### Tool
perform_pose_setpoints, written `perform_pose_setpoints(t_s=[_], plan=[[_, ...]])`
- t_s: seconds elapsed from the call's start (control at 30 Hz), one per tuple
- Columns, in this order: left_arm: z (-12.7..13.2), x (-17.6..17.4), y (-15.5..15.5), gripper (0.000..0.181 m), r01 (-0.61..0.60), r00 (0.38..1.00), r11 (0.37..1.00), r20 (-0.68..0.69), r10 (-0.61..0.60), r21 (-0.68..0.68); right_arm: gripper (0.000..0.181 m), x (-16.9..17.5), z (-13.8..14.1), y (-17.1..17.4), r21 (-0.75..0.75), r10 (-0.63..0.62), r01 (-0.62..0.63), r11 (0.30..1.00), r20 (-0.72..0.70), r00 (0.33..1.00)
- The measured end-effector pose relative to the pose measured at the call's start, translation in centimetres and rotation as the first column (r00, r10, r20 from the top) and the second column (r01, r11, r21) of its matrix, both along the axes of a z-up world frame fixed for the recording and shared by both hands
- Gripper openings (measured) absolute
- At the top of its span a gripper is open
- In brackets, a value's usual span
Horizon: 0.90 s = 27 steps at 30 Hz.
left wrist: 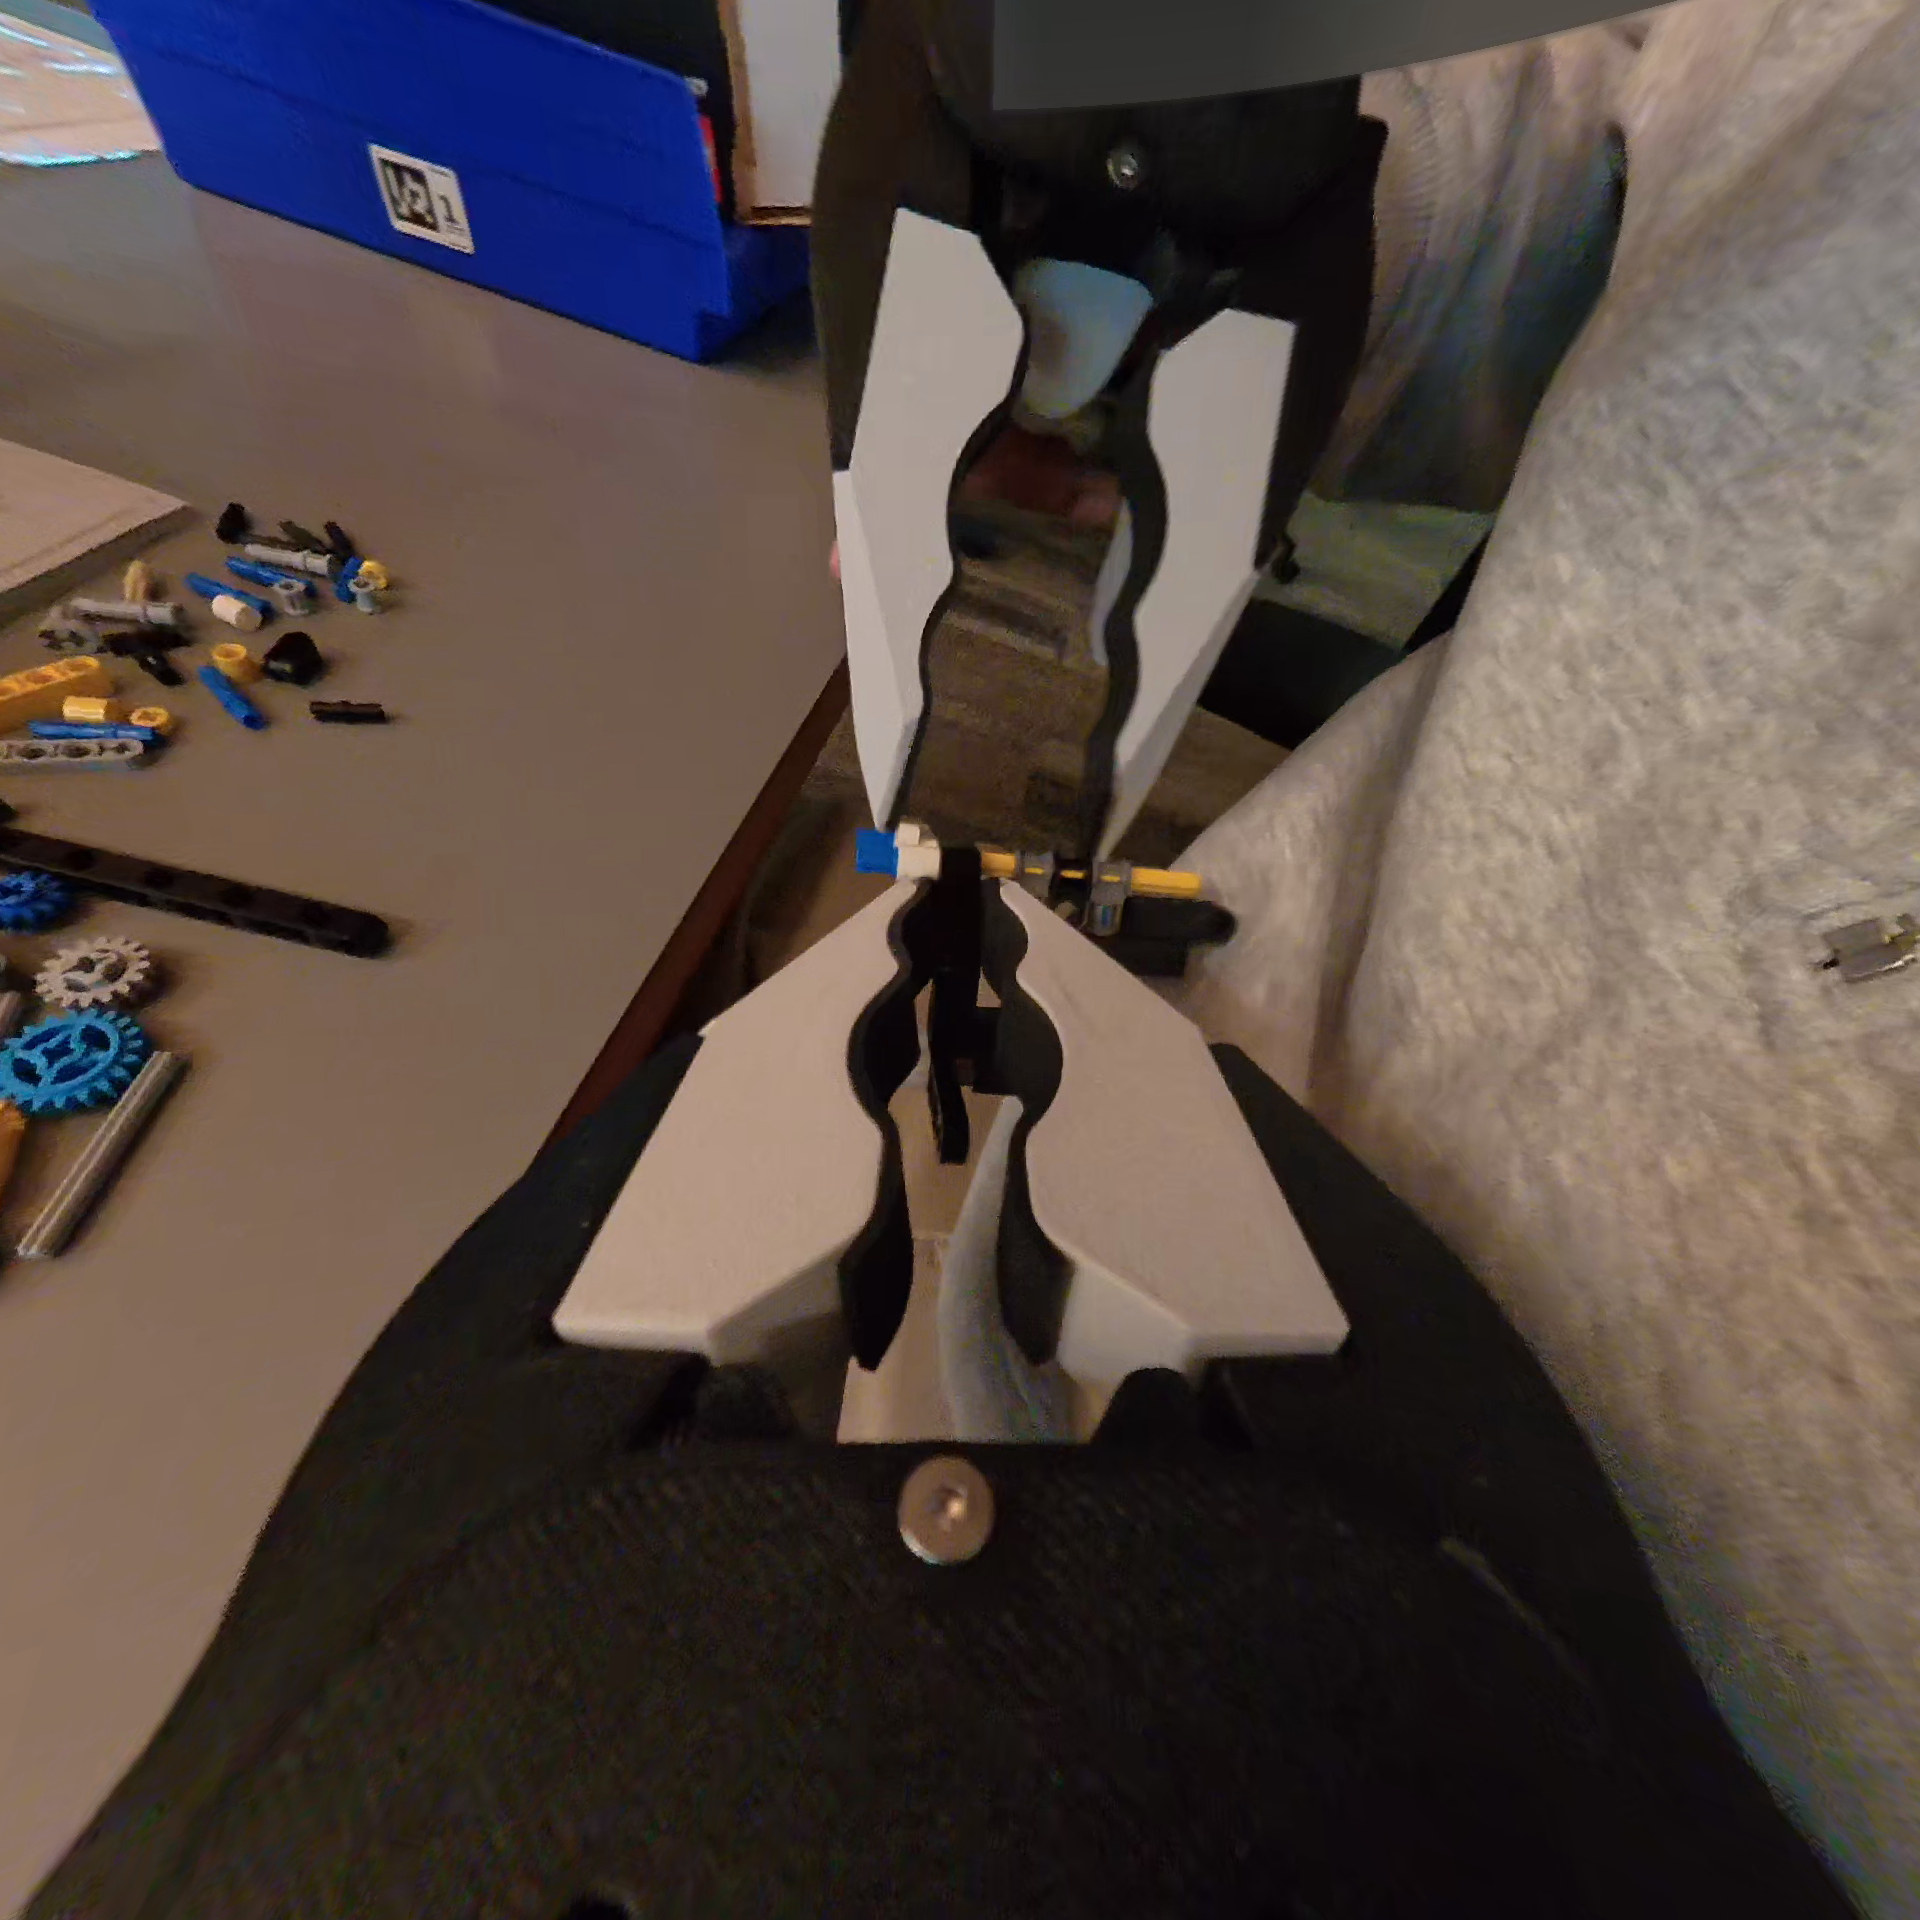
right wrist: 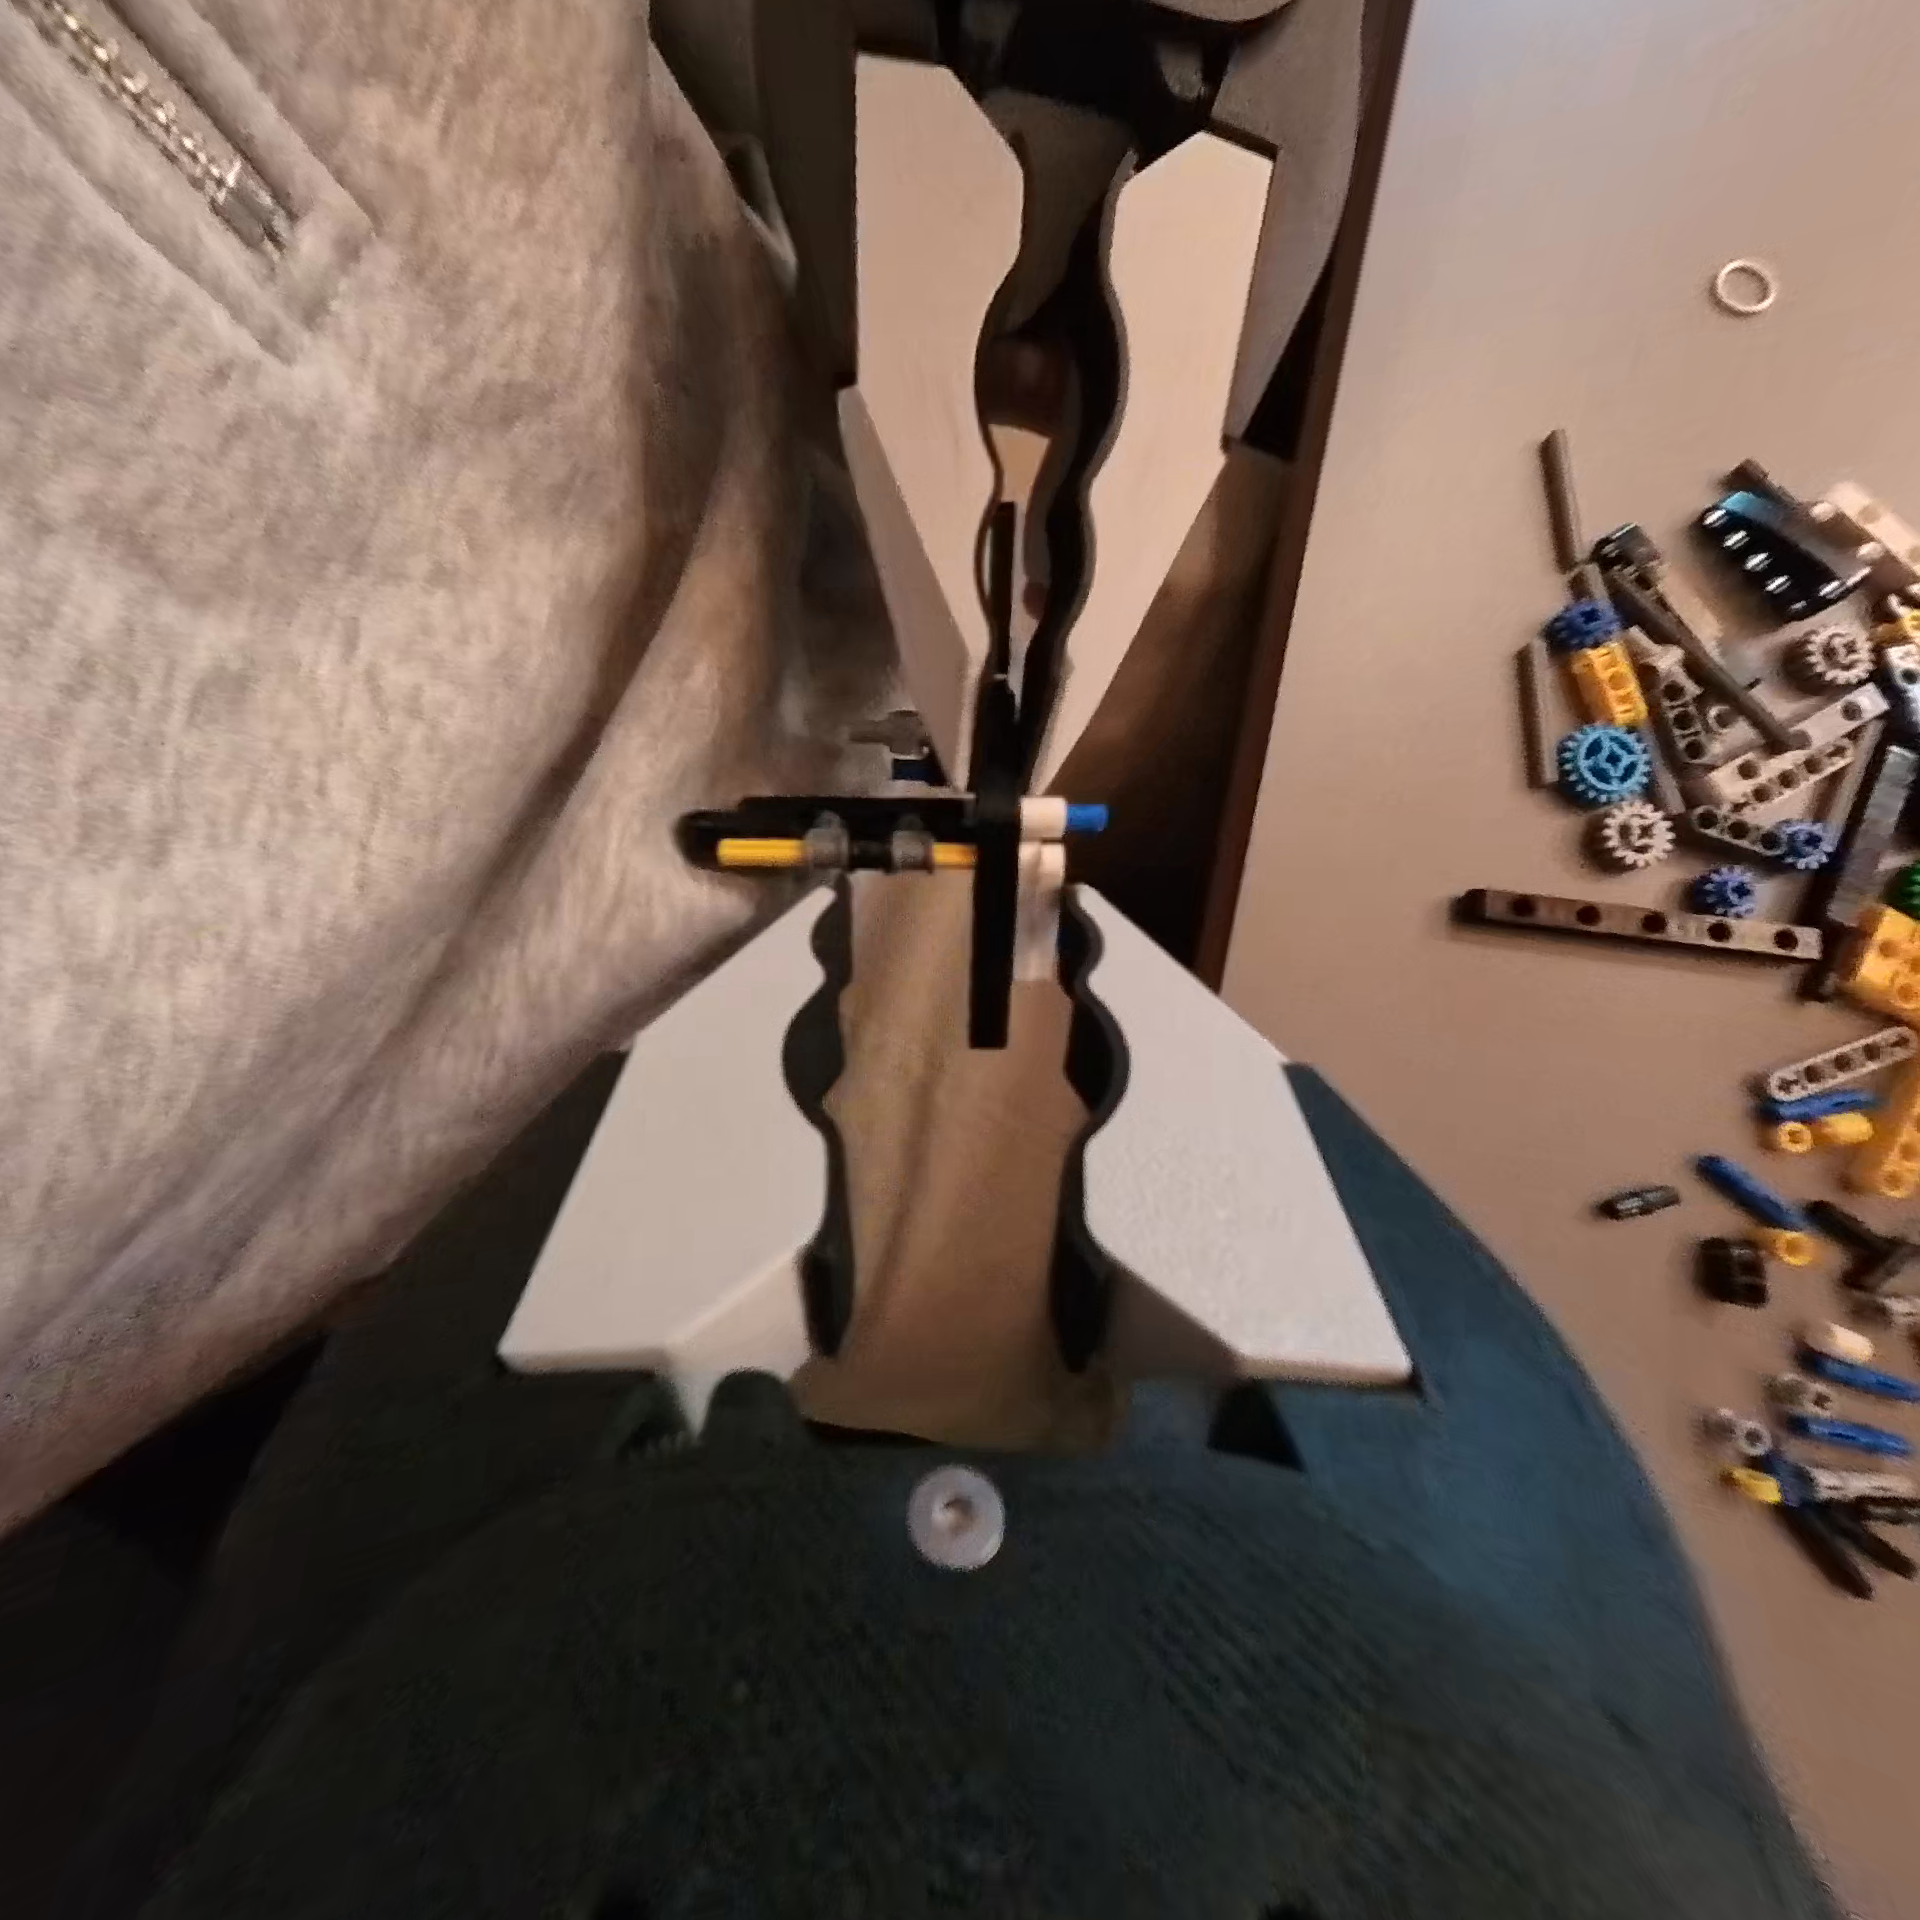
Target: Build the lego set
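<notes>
Nearest the lens: left tongs (left wrist: pixel 954 909), black body, white fingers with wavy black pads. Closes narrow on a black beam (left wrist: pixel 954 997), held edge-on between the pads, running from the tips back toward the body. Carries across its far end, just past the tips, a small build (left wrist: pixel 1039 878): yellow rod (left wrist: pixel 1158 881) threaded through grey connectors, white piece (left wrist: pixel 920 857) and blue pin (left wrist: pixel 873 850) at the other end. Meets the right tongs (left wrist: pixel 1000 826) tip to tip, coming from straight ahead.

From the other side: right tongs (right wrist: pixel 951 894) stand partly open, fingertips either side of the same build (right wrist: pixel 914 842), one by the white piece (right wrist: pixel 1039 904), one by a grey connector (right wrist: pixel 828 844). Cannot tell whether those tips press or merely flank. Shows the black beam (right wrist: pixel 994 935) hanging down into the gap, apart from the left pad.

Left of the left tongs, on the grey table (left wrist: pixel 540 582): loose parts (left wrist: pixel 208 623), long black strip (left wrist: pixel 208 899), blue gear (left wrist: pixel 68 1060); farther ahead, blue bin (left wrist: pixel 436 177). Right of them, grey fleece (left wrist: pixel 1683 727) with a zip pull (left wrist: pixel 1870 948).

Right of the right tongs: heap of parts (right wrist: pixel 1766 727), small ring (right wrist: pixel 1016 286)
</notes>
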<state>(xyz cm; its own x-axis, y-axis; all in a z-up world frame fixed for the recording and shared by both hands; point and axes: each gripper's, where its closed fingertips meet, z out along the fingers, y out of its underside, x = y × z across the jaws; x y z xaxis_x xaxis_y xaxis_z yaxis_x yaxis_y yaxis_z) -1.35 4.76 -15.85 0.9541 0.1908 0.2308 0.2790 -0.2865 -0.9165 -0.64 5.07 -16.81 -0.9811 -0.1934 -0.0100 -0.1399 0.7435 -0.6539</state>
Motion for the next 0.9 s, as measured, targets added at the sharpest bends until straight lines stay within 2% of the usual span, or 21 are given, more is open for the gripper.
perform_pose_setpoints(t_s=[0.03,0.2,0.33,0.6,0.73,0.8,0.9], plan=[[0.2,-0.3,-0.2,0.006,-0.007,1.000,1.000,0.016,0.007,0.016,0.045,-0.1,0.2,0.0,-0.008,-0.011,0.011,1.000,0.005,1.000],[1.4,-1.0,-0.8,0.005,-0.026,0.997,0.995,0.080,0.019,0.098,0.063,-0.3,2.0,-0.3,-0.102,-0.056,0.068,0.992,0.111,0.992],[1.4,-0.9,-0.8,0.006,-0.028,0.995,0.994,0.095,0.017,0.108,0.062,0.1,2.9,-0.7,-0.160,-0.050,0.072,0.985,0.137,0.989],[1.6,-0.4,-0.7,0.005,-0.022,0.998,0.993,0.053,0.016,0.113,0.061,0.9,2.5,-1.1,-0.146,-0.029,0.051,0.988,0.148,0.989],[2.4,-0.1,-0.8,0.005,0.005,1.000,0.989,0.014,-0.007,0.148,0.063,-0.2,4.2,-1.0,-0.212,-0.061,0.101,0.972,0.188,0.980],[2.5,-0.2,-0.9,0.005,0.006,1.000,0.990,0.005,-0.007,0.144,0.065,-0.3,5.2,-0.8,-0.240,-0.060,0.117,0.964,0.235,0.970],[2.3,-0.3,-1.0,0.005,0.005,1.000,0.991,0.004,-0.005,0.134,0.075,0.2,4.8,-1.0,-0.212,-0.047,0.091,0.973,0.205,0.978]])
